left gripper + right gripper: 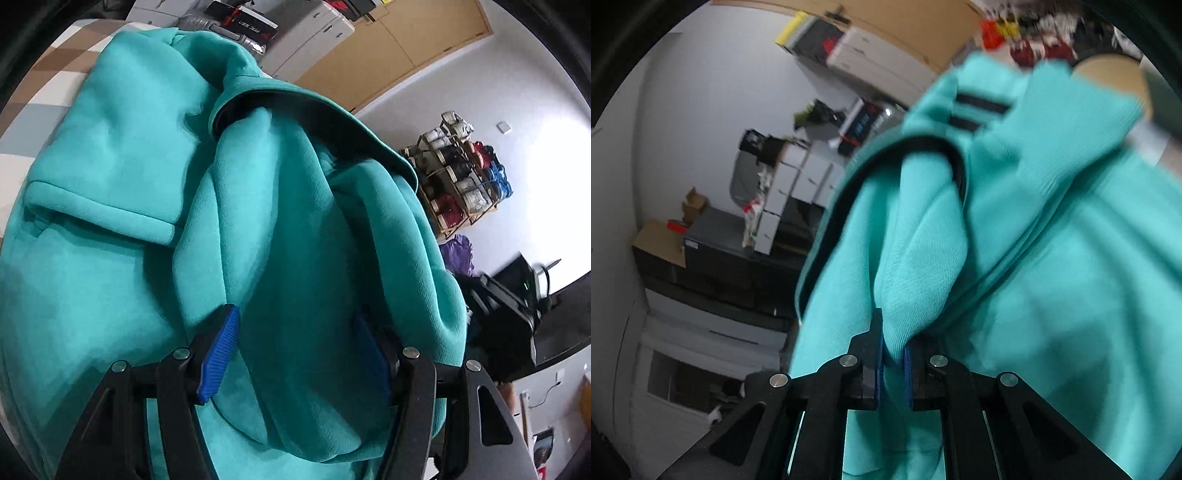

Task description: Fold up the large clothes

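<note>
A large teal sweatshirt (110, 166) with a dark-lined edge (317, 107) lies bunched on a checked table cover (55, 62). My left gripper (295, 354) stands open over it. A thick fold of the teal cloth bulges between its blue pads (218, 354), and the left pad's ribbed face shows bare. In the right wrist view the same sweatshirt (1052, 258) hangs blurred in front of the camera. My right gripper (894, 363) is shut on a narrow pinched fold of it (916, 280), with the dark-lined hem (923, 142) arching just above.
A wooden rack of wire spools (461, 173) stands against the white wall at the right. Grey cabinets (314, 33) and a silver suitcase (221, 26) stand beyond the table. White drawer units (798, 177) and a dark desk (701, 266) lie to the left in the right wrist view.
</note>
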Motion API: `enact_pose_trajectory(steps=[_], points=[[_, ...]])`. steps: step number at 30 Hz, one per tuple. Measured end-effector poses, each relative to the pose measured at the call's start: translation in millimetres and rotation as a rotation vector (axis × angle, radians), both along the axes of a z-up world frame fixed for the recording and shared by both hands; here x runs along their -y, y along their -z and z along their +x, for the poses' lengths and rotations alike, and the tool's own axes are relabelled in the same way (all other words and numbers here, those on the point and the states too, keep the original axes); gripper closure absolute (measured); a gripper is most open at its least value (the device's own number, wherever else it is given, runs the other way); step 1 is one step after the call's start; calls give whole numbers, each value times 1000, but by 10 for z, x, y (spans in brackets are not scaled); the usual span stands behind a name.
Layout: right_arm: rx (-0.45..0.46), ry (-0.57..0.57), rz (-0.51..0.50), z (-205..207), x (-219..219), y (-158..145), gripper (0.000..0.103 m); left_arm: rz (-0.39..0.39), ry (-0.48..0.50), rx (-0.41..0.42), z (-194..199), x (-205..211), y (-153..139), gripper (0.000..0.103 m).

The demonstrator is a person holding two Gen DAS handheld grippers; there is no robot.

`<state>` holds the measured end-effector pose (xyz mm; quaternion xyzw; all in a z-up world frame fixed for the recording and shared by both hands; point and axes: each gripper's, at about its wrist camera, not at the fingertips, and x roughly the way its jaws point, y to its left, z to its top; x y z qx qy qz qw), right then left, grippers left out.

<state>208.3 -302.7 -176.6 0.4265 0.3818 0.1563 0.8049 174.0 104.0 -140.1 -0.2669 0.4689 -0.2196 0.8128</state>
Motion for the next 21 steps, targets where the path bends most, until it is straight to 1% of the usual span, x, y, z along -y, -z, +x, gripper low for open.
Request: enact_pose_trajectory(steps=[3, 5, 6, 7, 8, 9, 10, 11, 13, 15, 16, 17, 18, 19, 21], points=[[9, 24, -12, -149, 279, -56, 95, -26, -4, -7, -9, -42, 9, 45], [-5, 39, -96, -209, 376, -61, 95, -29, -7, -11, -13, -31, 14, 45], [-23, 43, -140, -262, 423, -32, 95, -26, -8, -12, -15, -15, 26, 45], [-57, 45, -208, -273, 395, 6, 95, -14, -11, -8, -34, -1, 13, 45], [-93, 23, -266, -246, 320, 41, 94, 6, -13, -5, -46, 16, 11, 45], [-155, -46, -329, -213, 194, 150, 94, 34, -17, -1, -58, 32, 5, 45], [-190, -90, -366, -187, 107, 195, 90, 84, -23, 8, -80, 67, -17, 45], [-203, -120, -411, -220, 34, 219, 90, 143, -24, 20, -110, 105, -43, 45], [-165, -137, -520, -305, -106, 115, 88, 206, -23, 62, -182, 136, -117, 45], [-116, -133, -575, -407, -170, -93, 83, 245, -56, 115, -279, 109, -233, 45], [-96, -119, -595, -449, -173, -199, 80, 238, -67, 145, -335, 75, -304, 45], [-69, -100, -613, -491, -185, -316, 77, 227, -66, 153, -364, 53, -333, 45], [-25, -88, -621, -547, -194, -441, 77, 215, -62, 152, -386, 28, -345, 45], [37, -106, -626, -603, -253, -579, 77, 204, -62, 150, -400, 8, -344, 45], [98, -149, -687, -677, -455, -805, 77, 195, -66, 136, -420, -35, -314, 45]])
